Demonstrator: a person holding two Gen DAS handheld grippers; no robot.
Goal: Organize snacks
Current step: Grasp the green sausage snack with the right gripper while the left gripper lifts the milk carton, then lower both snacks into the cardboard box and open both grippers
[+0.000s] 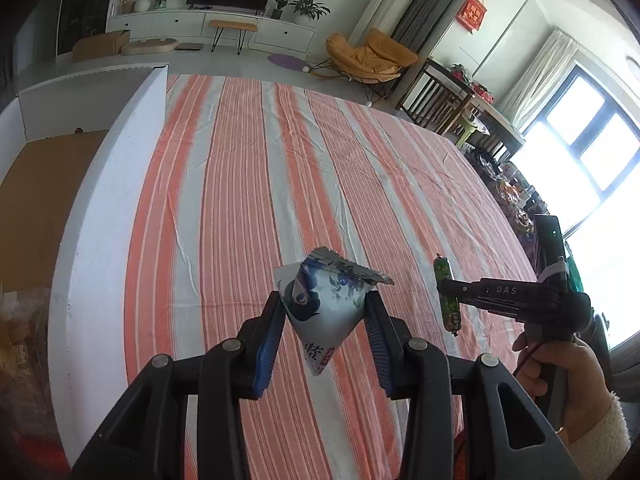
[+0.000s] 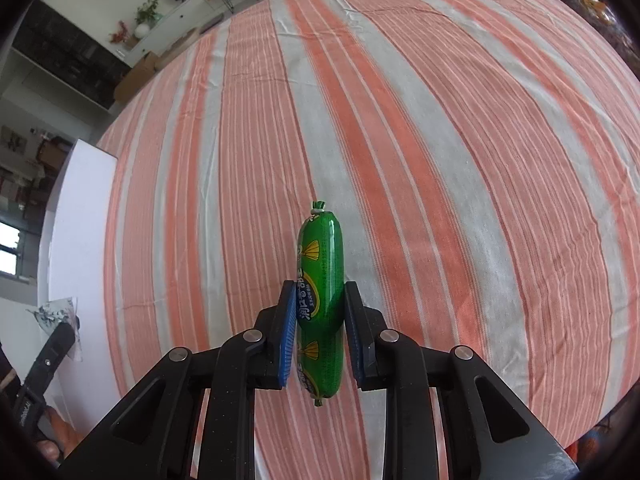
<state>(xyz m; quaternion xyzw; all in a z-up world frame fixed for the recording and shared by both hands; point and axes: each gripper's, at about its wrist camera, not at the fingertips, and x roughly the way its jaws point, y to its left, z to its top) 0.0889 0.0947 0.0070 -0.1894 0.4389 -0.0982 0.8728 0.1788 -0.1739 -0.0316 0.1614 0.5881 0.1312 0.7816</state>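
Green film gleams on the sausage [image 2: 321, 280] that our right gripper [image 2: 320, 308] holds: in the right wrist view, the blue pads [image 2: 287, 336] press its sides at about mid-length, low in the centre of the frame, with one knotted end pointing up the picture and the other hanging below the fingers. It appears lifted clear of the striped cloth [image 2: 420, 160] on the counter, though we cannot be sure of that.

In the left wrist view, our left gripper [image 1: 325, 312] is closed on a white-and-blue pouch [image 1: 326, 304], a pyramid-shaped pack pinched between both pads at lower centre, its crimped top edge standing above the fingers and its point dangling below them. At the right of that same frame we see the right gripper [image 1: 444, 288] from the side, sausage crosswise in its tip, and the person's hand [image 1: 560, 368] on the handle.

We judge the step to be the carry: both snacks are picked up and neither is put away yet. A white box [image 1: 100, 200] with a brown cardboard floor sits at the left edge of the left wrist view, and it seems the likely place for them. The next move calls for swinging each gripper over that wall, lowering inside, and only then letting go, one hand at a time so the tools do not collide.

Our count: one sausage, one pouch, one box, two grippers. At the far lower left lie some clear wrappers, too blurred to number.
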